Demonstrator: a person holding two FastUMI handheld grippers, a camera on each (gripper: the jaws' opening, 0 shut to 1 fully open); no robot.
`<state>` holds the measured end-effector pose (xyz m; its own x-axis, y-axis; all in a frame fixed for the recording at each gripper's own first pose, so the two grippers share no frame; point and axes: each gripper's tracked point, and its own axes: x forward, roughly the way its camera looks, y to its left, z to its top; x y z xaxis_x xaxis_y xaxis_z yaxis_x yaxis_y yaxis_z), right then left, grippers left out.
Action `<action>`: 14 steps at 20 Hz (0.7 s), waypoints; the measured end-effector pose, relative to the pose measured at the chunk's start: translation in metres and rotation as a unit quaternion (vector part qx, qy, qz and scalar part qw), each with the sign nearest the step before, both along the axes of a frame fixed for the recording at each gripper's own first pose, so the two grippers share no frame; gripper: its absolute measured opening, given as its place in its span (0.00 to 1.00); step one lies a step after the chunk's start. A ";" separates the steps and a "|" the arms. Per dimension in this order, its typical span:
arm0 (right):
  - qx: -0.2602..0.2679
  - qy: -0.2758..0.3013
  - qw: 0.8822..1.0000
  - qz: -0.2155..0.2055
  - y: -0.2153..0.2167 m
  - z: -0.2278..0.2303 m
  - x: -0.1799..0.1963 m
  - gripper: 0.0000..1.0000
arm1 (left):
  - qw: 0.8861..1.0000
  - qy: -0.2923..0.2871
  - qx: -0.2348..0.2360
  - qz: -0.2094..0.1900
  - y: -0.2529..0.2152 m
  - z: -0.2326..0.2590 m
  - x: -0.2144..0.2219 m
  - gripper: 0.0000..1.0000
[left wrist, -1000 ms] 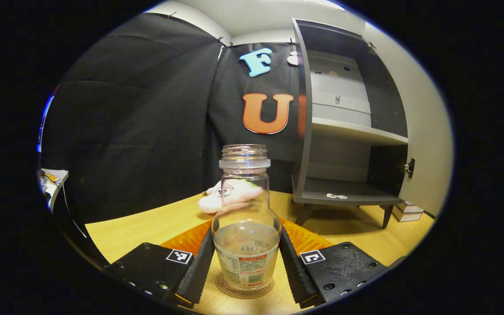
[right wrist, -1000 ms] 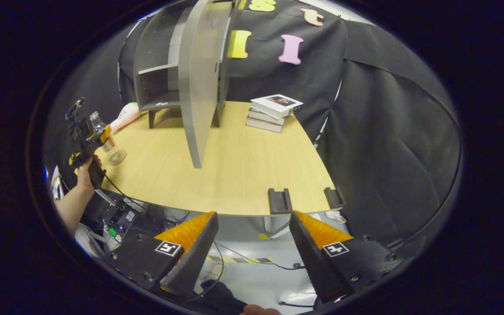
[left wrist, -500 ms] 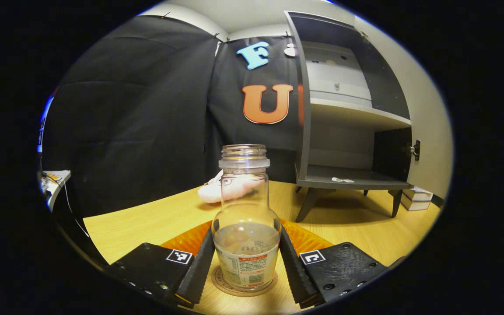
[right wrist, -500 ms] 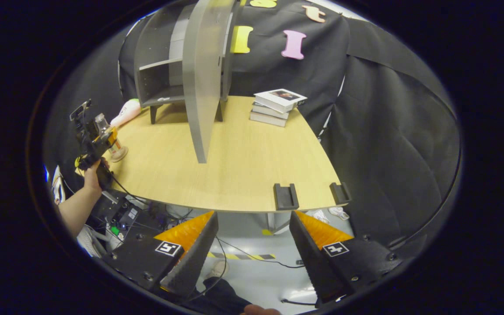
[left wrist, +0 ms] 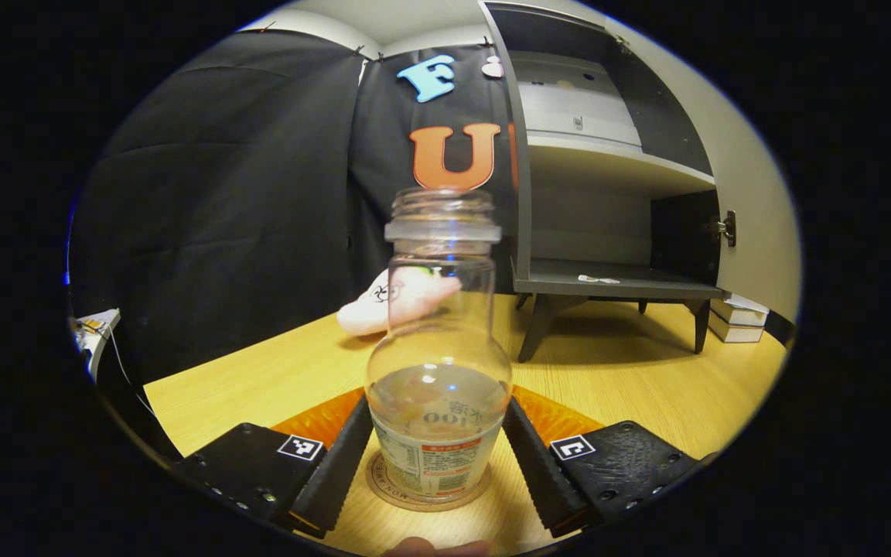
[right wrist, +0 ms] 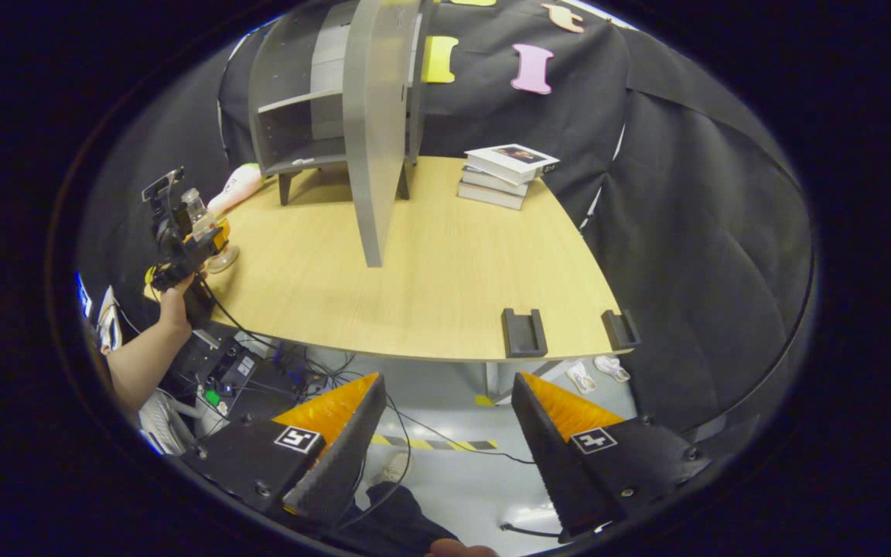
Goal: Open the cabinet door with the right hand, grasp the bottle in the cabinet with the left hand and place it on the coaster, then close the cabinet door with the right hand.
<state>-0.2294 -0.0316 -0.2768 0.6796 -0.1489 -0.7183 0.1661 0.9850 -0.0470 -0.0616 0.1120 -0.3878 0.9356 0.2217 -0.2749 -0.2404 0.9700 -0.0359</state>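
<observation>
Before you: one bottle [left wrist: 438,363], one coaster [left wrist: 414,495], one cabinet [left wrist: 608,193] with one door [right wrist: 376,131] and two shelves in it, one plush toy [left wrist: 384,302]. You hold two tongs, left [left wrist: 438,472] and right [right wrist: 445,449]. On the surface [right wrist: 414,263]: three stacked books [right wrist: 507,174] and two dark brackets [right wrist: 523,333] at its edge.

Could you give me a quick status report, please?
Left gripper around bottle, standing on coaster; grip unclear. Right gripper open, off the table edge. Cabinet door open, path to it clear.
</observation>
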 end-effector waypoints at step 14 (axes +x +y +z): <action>0.005 -0.011 1.000 0.015 0.012 0.015 0.018 1.00 | 0.998 -0.013 0.057 -0.011 0.006 0.034 0.003 0.96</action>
